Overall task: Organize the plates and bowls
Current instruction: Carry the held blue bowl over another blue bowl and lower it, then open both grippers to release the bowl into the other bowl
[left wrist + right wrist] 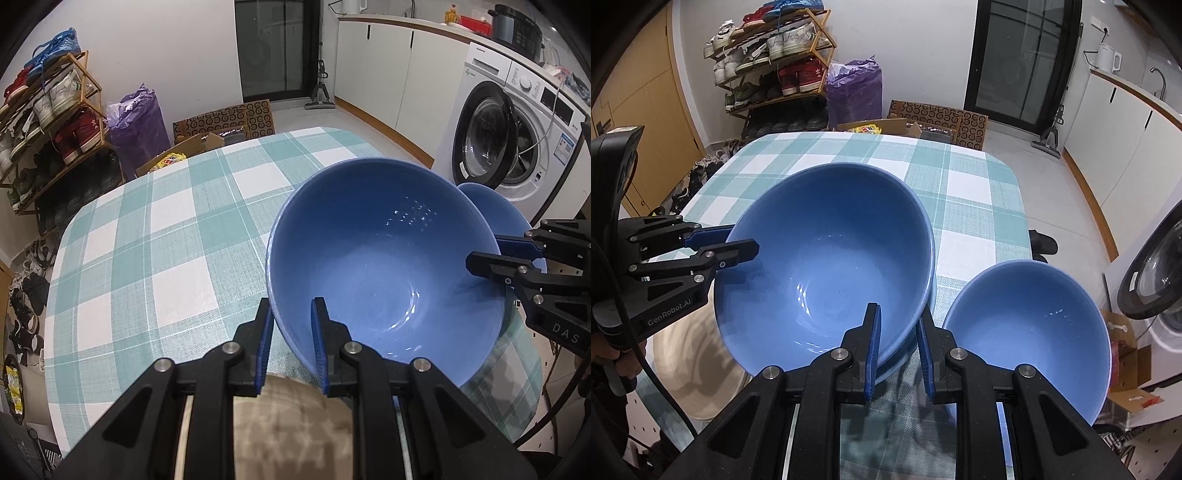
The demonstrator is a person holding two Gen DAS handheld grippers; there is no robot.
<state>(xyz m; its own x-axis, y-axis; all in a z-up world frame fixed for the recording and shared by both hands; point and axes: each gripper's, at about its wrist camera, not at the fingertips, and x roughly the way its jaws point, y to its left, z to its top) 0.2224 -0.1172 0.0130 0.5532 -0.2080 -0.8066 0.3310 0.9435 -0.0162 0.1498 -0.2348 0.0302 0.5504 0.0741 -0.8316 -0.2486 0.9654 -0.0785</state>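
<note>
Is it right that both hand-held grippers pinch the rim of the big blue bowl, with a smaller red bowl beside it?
Not quite. The smaller bowl is blue, not red, as the right wrist view shows. The rest holds: the left hand-held gripper and the right hand-held gripper each pinch the rim of the big bowl.

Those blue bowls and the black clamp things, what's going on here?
A person is tidying dishes with a hand-held gripper in each hand. Both grippers are clamped on the rim of the big bowl: the left gripper on one side, the right gripper on another. The bowl is tilted and seems to sit in another blue dish, above the checked table. A small bowl stands beside it, untouched. A beige dish lies under the left gripper.
</note>
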